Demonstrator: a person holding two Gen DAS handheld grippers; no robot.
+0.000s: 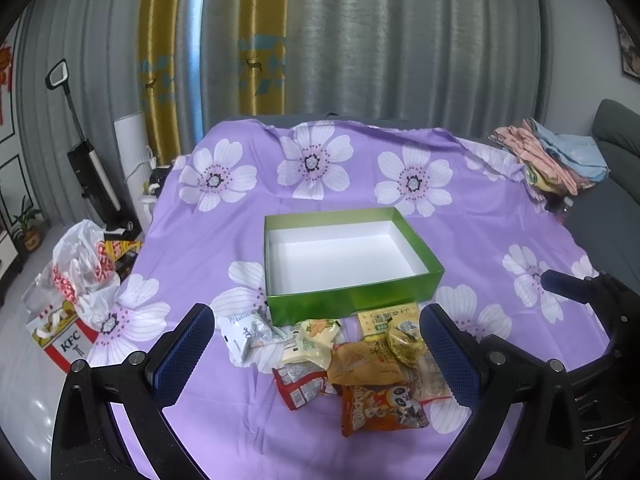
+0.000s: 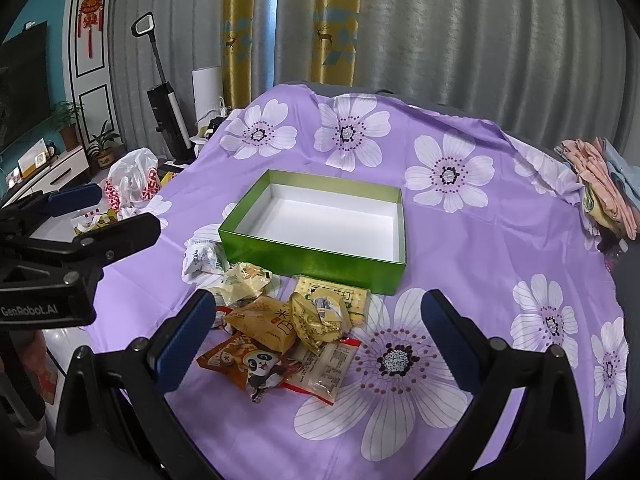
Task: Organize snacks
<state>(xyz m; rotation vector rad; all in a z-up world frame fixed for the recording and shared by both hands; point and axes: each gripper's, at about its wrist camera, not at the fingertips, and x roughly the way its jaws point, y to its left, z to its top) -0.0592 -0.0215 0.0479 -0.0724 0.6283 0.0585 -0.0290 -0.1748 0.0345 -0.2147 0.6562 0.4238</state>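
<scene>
Snack packets in crinkled foil and plastic (image 1: 360, 364) lie heaped on the purple flowered cloth (image 1: 224, 412), just before the empty green cardboard box (image 1: 348, 256), ahead between both spread-jawed grippers, left gripper (image 1: 316, 344) and right gripper (image 2: 316, 340), touching neither.

A purple flowered cloth (image 1: 224, 420) covers the counter. Folded clothes (image 1: 552, 160) sit at its far right corner. Left, on the floor, a KFC bucket (image 1: 64, 340) stands beside a white plastic bag (image 1: 80, 256); behind them, an upright vacuum (image 1: 92, 176) and grey curtains (image 1: 400, 40).
</scene>
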